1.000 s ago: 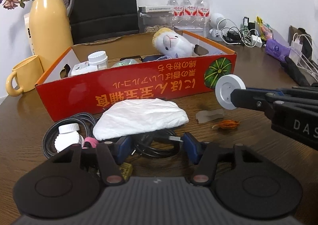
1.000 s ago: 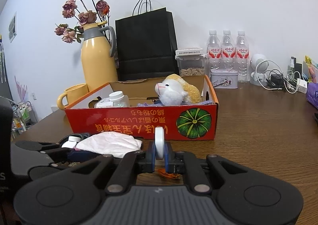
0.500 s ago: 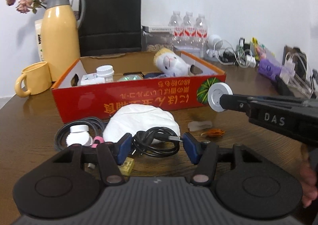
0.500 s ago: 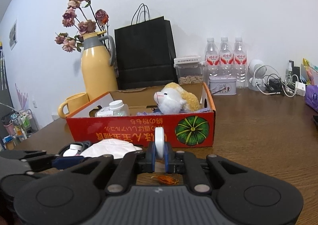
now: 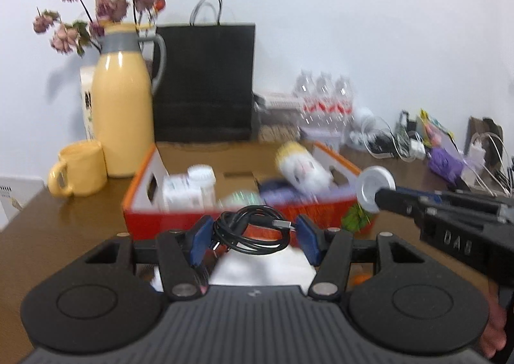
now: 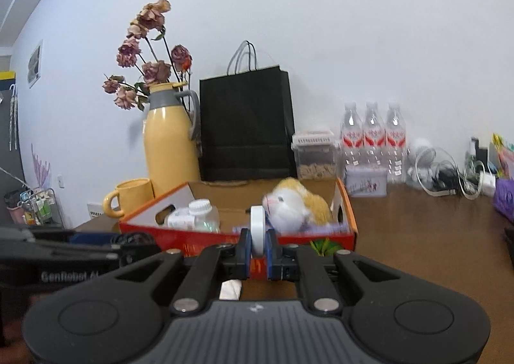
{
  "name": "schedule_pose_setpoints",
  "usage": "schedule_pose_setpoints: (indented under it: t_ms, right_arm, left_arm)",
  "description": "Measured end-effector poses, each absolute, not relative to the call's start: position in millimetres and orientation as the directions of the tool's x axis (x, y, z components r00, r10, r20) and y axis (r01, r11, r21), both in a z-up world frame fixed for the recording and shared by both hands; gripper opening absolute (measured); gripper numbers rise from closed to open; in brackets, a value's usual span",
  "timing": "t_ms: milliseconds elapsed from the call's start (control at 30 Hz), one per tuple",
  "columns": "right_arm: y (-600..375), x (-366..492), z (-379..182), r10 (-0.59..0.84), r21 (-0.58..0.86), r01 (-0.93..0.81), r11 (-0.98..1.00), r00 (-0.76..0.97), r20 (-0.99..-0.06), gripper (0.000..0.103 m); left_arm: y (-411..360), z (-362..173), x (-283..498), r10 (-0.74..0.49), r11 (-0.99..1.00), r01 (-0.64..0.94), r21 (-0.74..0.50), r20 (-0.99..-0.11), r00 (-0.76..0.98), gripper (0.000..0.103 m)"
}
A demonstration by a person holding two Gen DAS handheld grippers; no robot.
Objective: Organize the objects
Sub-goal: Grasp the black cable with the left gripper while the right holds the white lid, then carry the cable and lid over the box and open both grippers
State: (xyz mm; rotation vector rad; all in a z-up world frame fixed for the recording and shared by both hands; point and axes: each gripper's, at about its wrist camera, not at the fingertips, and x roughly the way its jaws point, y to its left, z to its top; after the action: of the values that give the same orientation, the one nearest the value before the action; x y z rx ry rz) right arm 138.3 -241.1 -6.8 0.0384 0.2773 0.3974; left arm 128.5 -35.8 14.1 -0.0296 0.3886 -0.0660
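Left wrist shows my left tongs clamped on a floppy, light cable coil, while my right tongs pinch a stiff white disc by its rim.

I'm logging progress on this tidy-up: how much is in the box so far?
Done: plush sheep and pill bottle lie in the red box. In hand: left hand-held gripper holds a coiled black cable; right hand-held gripper pinches a white disc. Left: white cloth on the table.
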Motion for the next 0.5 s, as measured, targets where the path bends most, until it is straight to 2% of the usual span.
schedule_pose_setpoints:
  t_ms: [200, 500]
  right_arm:
    - [-212, 169, 12, 0.398, 0.037, -0.402, 0.915, 0.883, -0.248, 0.008]
    - [-171, 233, 2, 0.387, 0.039, -0.393, 0.919, 0.874, -0.295, 0.008]
  left_arm:
    - [-23, 36, 167, -0.029, 0.999, 0.014, -0.045, -0.339, 0.94, 0.058]
    - [-2, 21, 225, 0.025, 0.997, -0.048, -0.052, -0.371, 0.928, 0.058]
